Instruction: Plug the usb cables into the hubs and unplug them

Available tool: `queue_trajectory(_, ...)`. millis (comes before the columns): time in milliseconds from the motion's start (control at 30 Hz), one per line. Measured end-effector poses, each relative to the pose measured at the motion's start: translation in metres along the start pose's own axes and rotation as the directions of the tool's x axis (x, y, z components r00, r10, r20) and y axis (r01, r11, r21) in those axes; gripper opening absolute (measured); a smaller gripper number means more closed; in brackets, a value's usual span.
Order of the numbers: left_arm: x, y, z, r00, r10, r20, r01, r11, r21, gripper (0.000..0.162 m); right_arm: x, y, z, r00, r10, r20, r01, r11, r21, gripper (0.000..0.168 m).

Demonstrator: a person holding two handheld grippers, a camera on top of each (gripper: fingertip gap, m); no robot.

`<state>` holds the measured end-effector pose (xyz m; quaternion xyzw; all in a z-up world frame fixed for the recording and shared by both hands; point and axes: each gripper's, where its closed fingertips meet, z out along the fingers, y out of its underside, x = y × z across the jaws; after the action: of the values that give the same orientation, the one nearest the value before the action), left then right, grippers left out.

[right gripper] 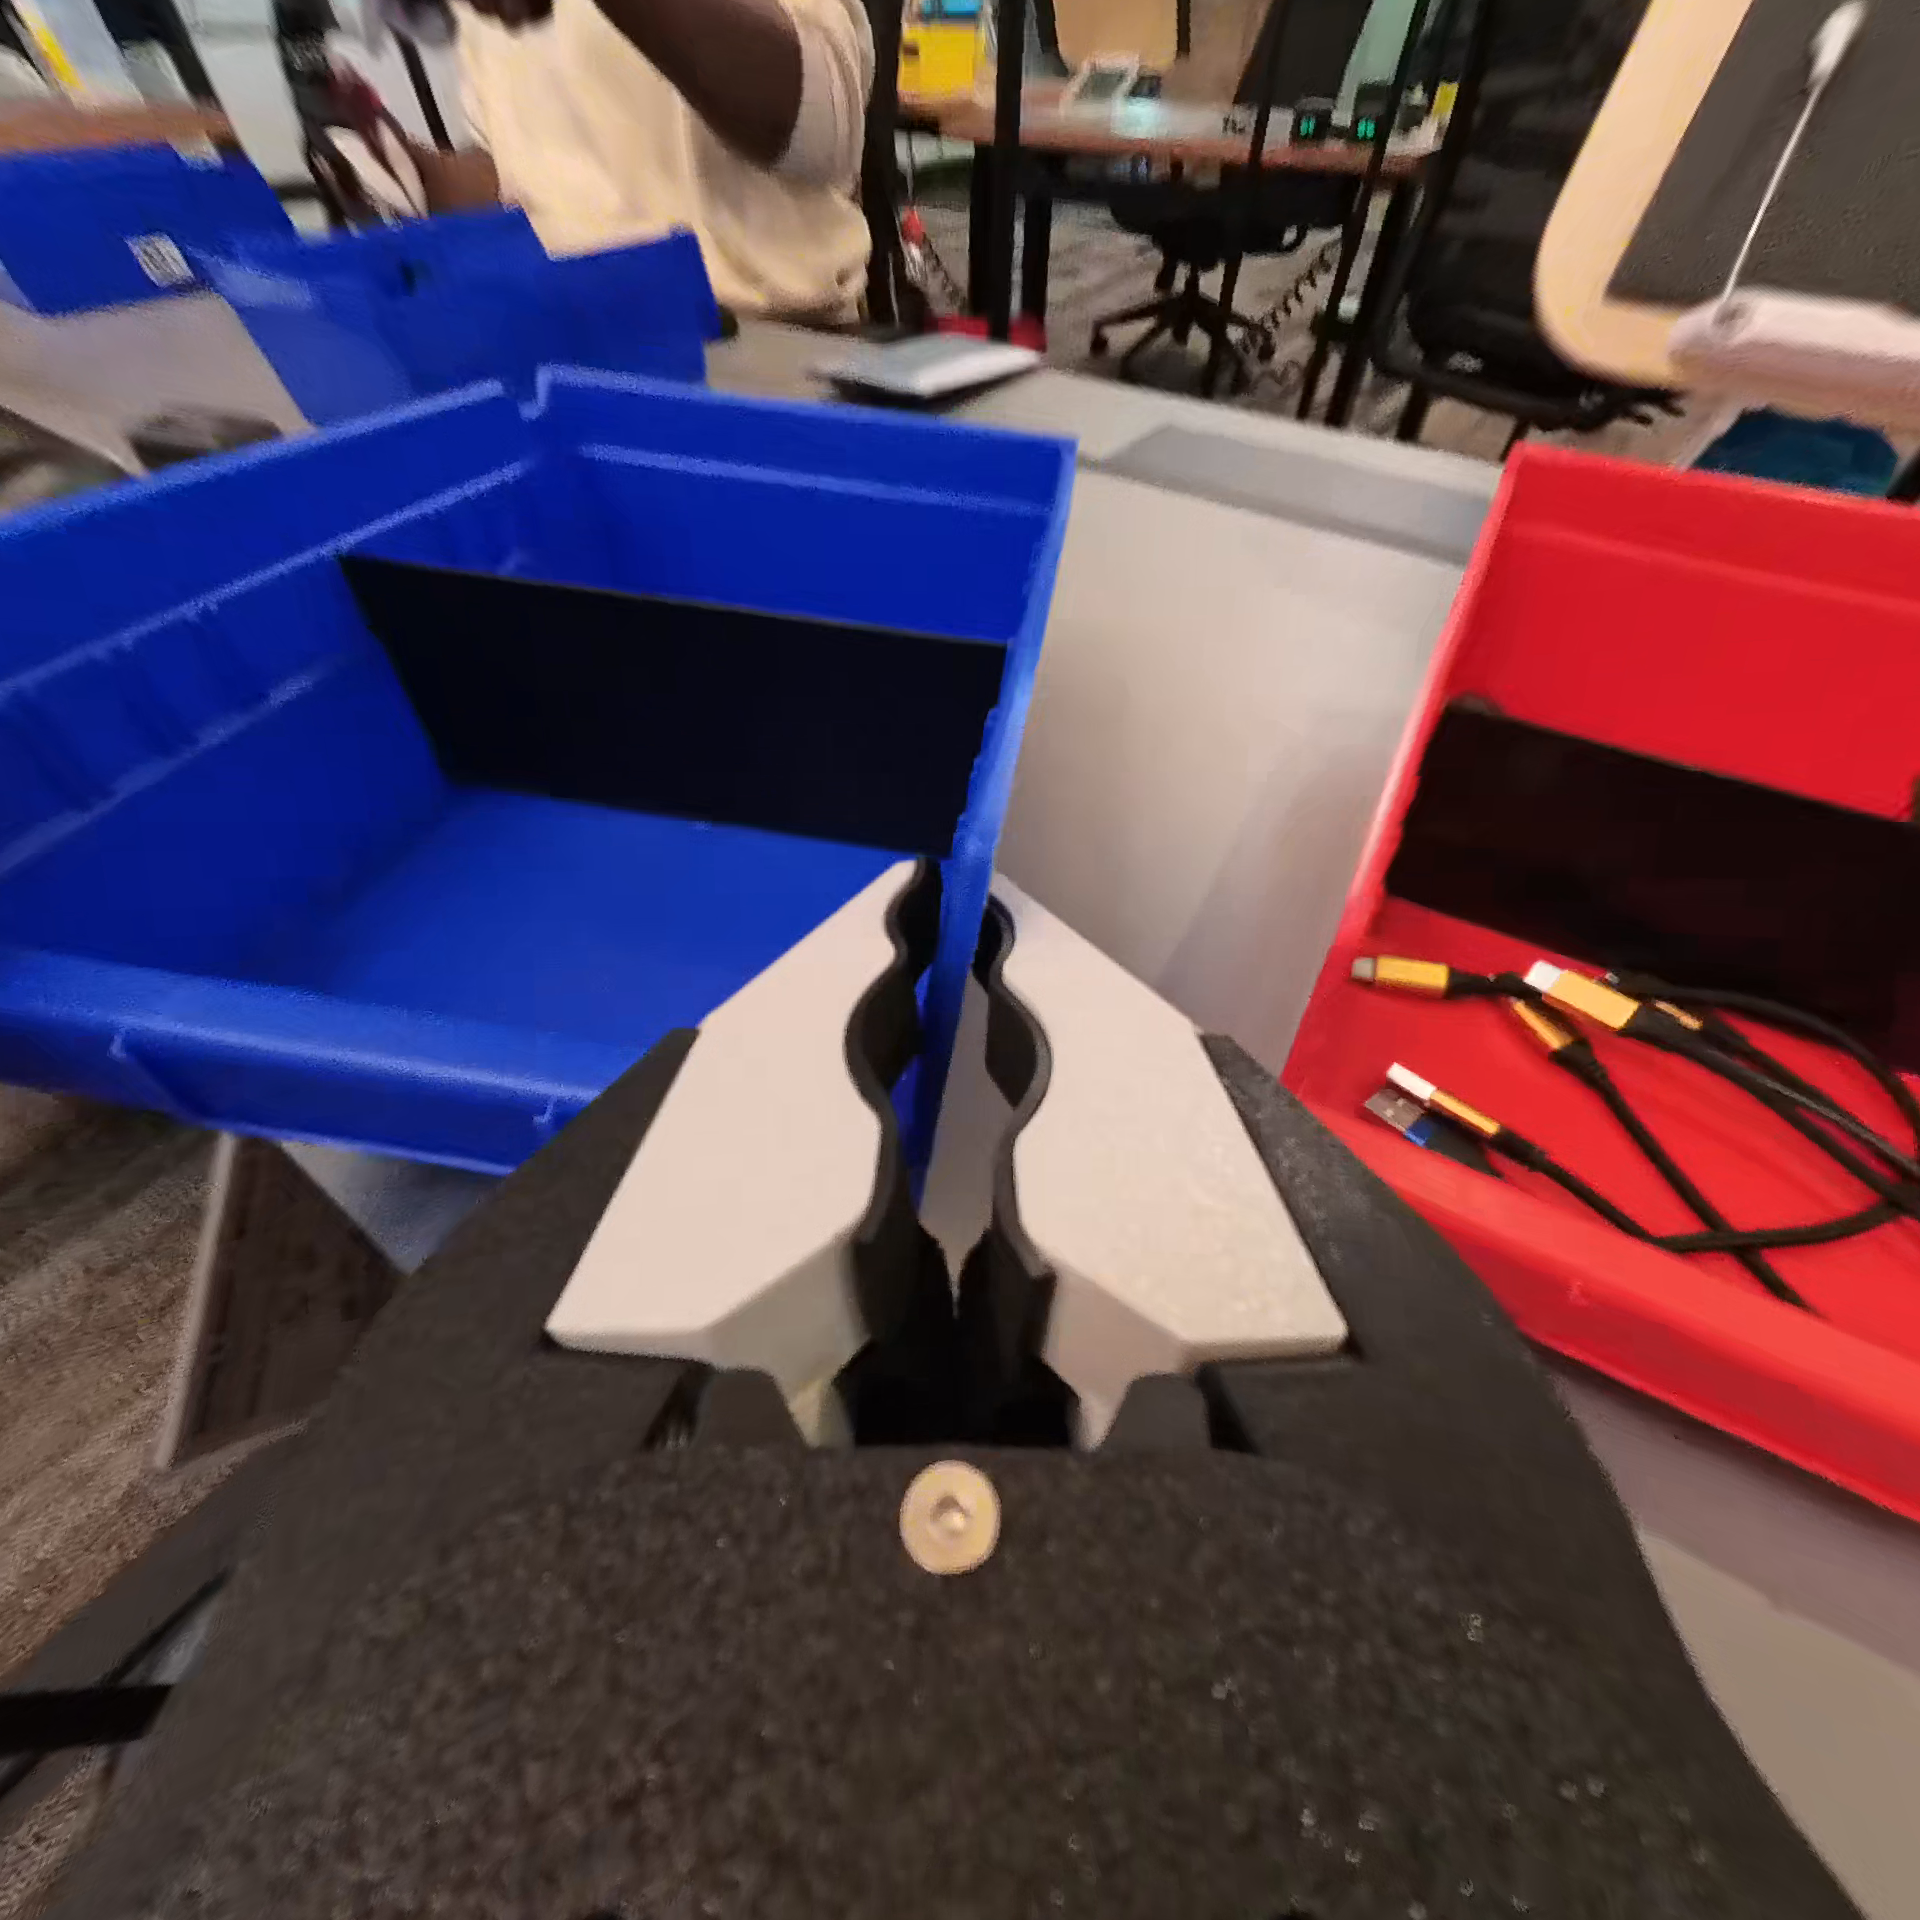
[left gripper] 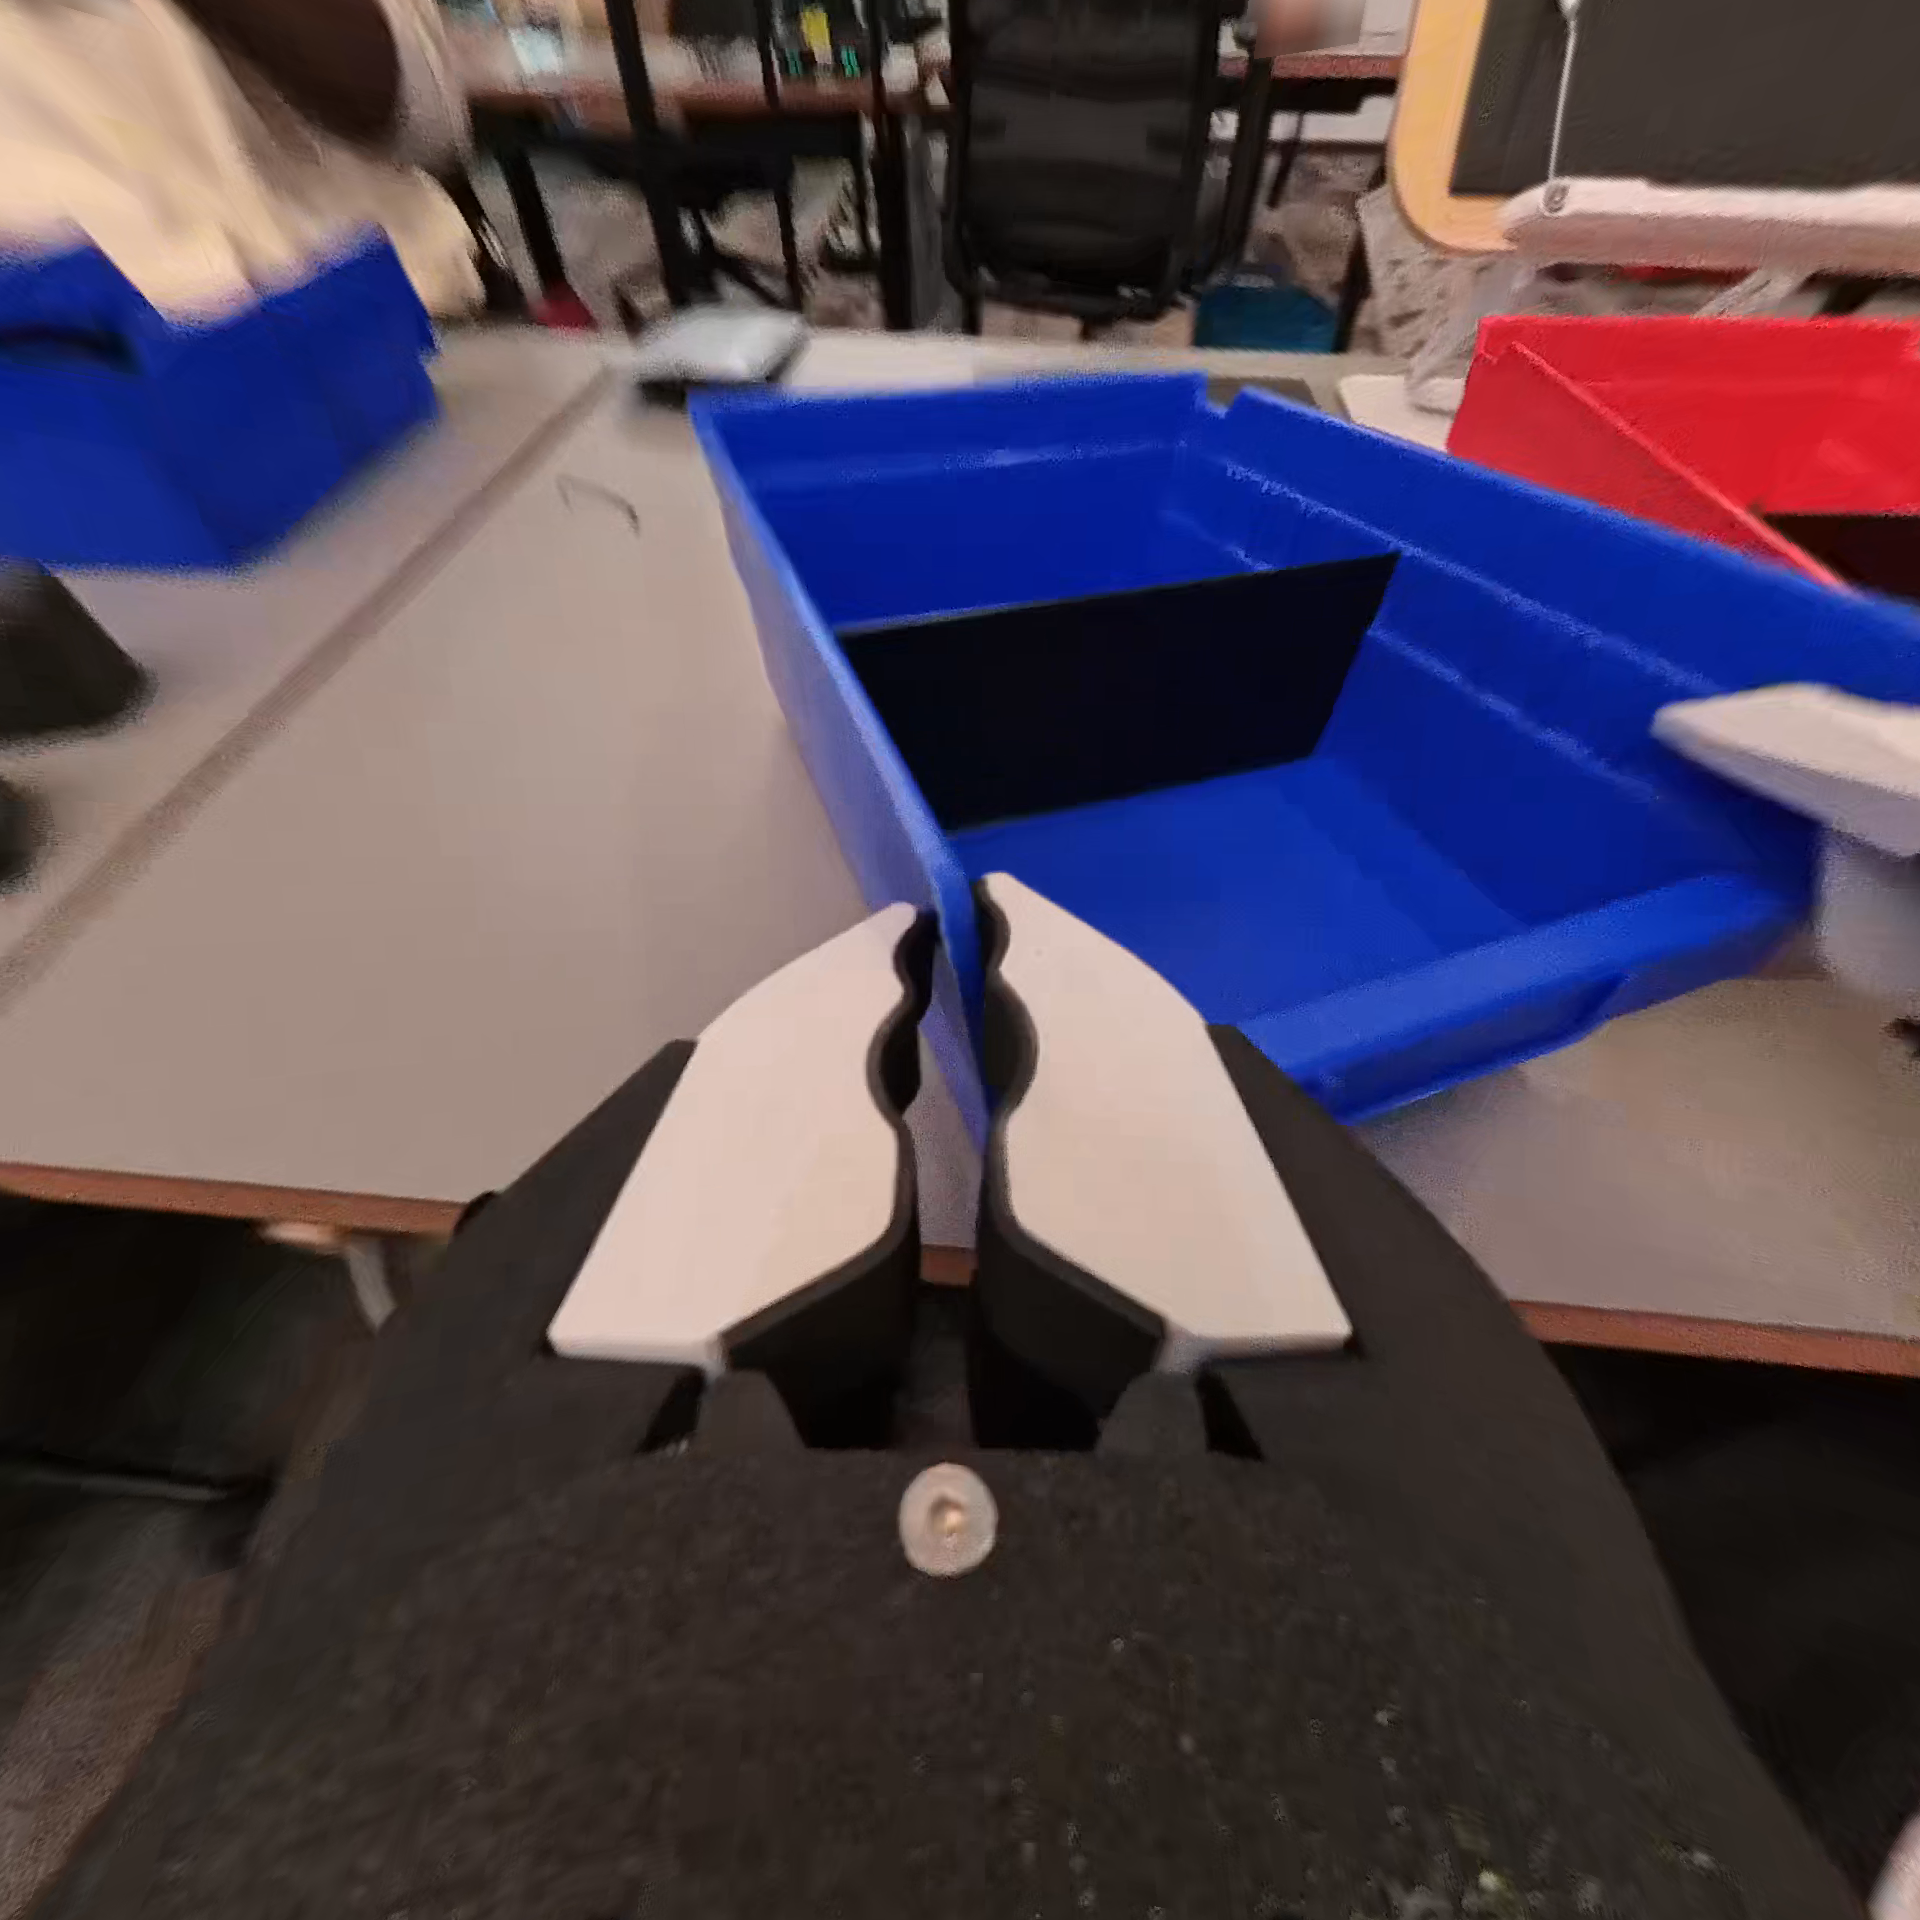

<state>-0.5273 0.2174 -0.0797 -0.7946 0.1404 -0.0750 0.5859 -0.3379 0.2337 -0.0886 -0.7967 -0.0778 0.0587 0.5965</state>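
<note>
Your left gripper (left gripper: 954, 925) has its jaws closed on the left long wall of the blue bin (left gripper: 1351, 904), close to the bin's near corner, and that wall stands up between the two jaws. Your right gripper (right gripper: 958, 894) has its jaws clamped on the opposite long wall of the same bin, also toward the near end. So the bin sits between your two hands, held on both sides, its long axis running away from you across the tabletop (left gripper: 468, 831).

A black divider (left gripper: 1122, 686) crosses the bin about midway; the near compartment shows only bare blue floor. The low front lip faces you and lies close to the tabletop's near edge (left gripper: 229, 1195), and in the right view the bin's near left corner seems to hang over that edge.

To the right, a red bin (right gripper: 1662, 582) sits near the blue one with a strip of grey tabletop between them. It holds black cables (right gripper: 1621, 1091) with gold plugs in front of its own dark divider. To the far left is another blue bin (left gripper: 208, 416), blurred, with a person in a pale top behind it. The widest free tabletop lies left of the bin you hold
</note>
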Motion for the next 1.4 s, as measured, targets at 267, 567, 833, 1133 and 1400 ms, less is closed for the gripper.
queue_trajectory(267,0.062,-0.119,-0.048,0.995,0.094,0.015,-0.094,0.95,0.296,0.006,0.062,-0.114,-0.083,0.993,-0.029,-0.114,0.062,0.954,0.294,0.003)
queue_trajectory(567,0.326,-0.217,0.044,0.907,0.258,-0.332,-0.135,0.926,0.353,0.006,0.332,-0.127,-0.196,0.842,0.107,-0.529,0.026,0.971,0.238,0.002)
queue_trajectory(833,0.53,-0.123,0.123,0.851,0.256,-0.459,-0.213,0.966,0.145,0.005,0.504,0.019,-0.232,0.823,0.094,-0.561,-0.116,0.993,-0.003,0.003)
queue_trajectory(1133,0.576,-0.022,0.125,0.817,0.273,-0.507,-0.27,0.959,0.081,0.008,0.529,0.109,-0.244,0.85,0.075,-0.521,-0.19,0.966,-0.172,0.004)
queue_trajectory(1400,0.578,-0.035,0.072,0.679,0.189,-0.709,-0.173,0.98,0.095,0.022,0.546,0.121,-0.244,0.756,0.156,-0.636,-0.313,0.939,-0.141,0.013)
